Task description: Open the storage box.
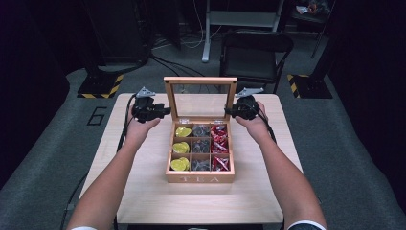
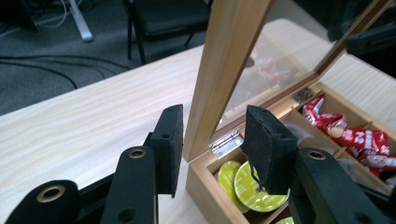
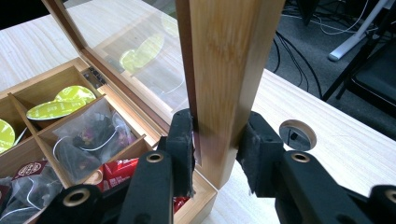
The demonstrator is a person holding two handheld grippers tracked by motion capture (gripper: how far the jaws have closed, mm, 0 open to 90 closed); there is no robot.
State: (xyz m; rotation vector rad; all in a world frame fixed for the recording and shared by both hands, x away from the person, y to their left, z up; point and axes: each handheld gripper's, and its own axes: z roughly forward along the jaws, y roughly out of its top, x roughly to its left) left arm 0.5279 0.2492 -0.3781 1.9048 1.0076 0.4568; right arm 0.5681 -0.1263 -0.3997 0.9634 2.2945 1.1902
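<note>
The wooden tea box (image 1: 199, 178) stands at the middle of the worktop (image 1: 143, 191), its glass-paned lid (image 1: 200, 81) raised upright on the rear hinges. The right tool (image 3: 215, 149) is clamped on the lid's right frame post low down, both pads pressing the wood. The left tool (image 2: 212, 140) straddles the left frame post with its jaws parted just wider than the post; a gap shows on each side, so nothing is gripped there. Judgement: the step in hand is moving the lid on its hinges, and it is best done with both sides guided evenly, the pads kept on the wooden frame and off the glass, so the hinge (image 2: 225, 143) is not twisted. The box should stay put; a one-sided pull could drag it. The compartments hold yellow-green capsules (image 1: 181, 148), grey tea sachets (image 1: 200, 146) and red packets (image 1: 219, 146). The worktop is pale wood with a cable port (image 3: 298, 134) near the right tool. Beyond it lie grey carpet, a black folding chair (image 1: 256, 55), floor cables and hazard-striped bases (image 1: 98, 88) in a dim room.
</note>
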